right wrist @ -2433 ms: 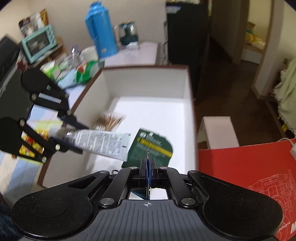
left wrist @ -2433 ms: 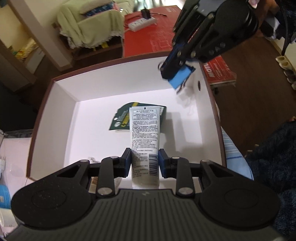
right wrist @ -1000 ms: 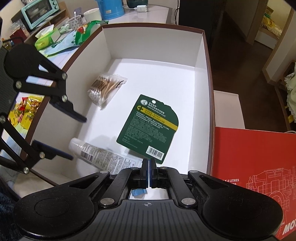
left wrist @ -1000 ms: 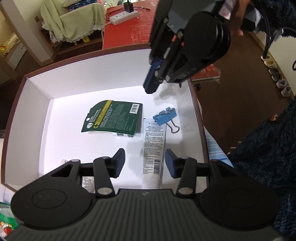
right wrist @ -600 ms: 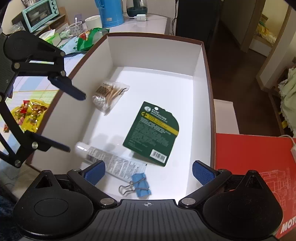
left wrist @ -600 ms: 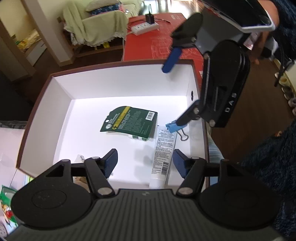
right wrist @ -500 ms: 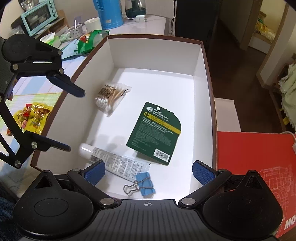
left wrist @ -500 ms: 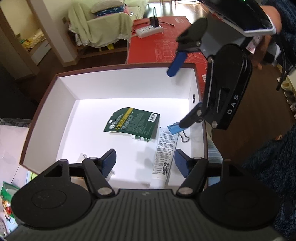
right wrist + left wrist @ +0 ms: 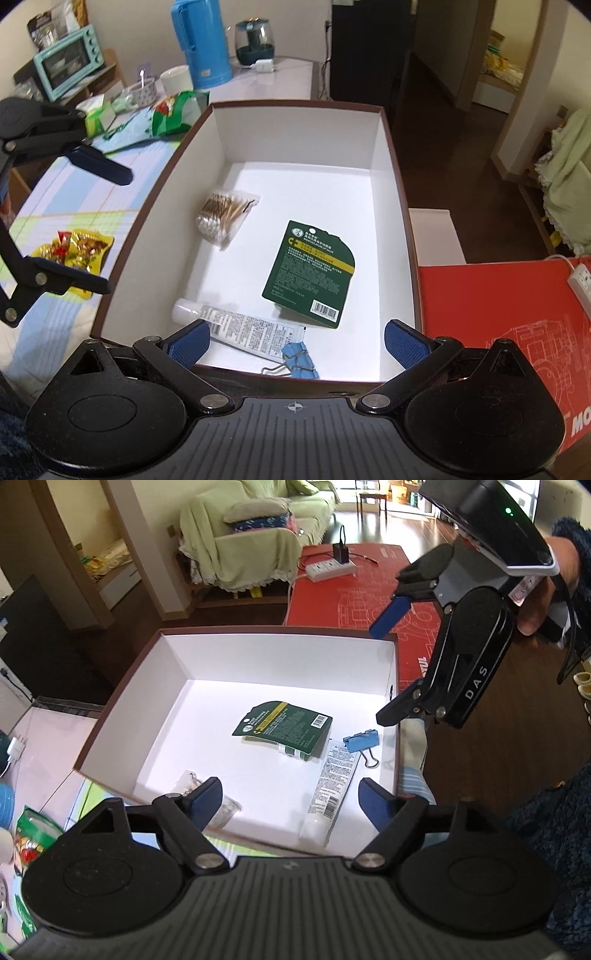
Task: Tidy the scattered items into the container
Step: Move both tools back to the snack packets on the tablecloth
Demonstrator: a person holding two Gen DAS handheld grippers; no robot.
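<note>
Four items lie in the box; both grippers are empty above it.

The white box at the centre of the right wrist view holds a tube along its lower edge, long axis left to right with the cap at the left; a blue binder clip at the tube's right end, whether touching is unclear; a green card packet, long axis top to bottom; and a cotton swab bag at the left wall. Snack packets at the frame's left lie on the desk, possibly left to gather. The left gripper and right gripper both have fingers spread wide, holding nothing.
</note>
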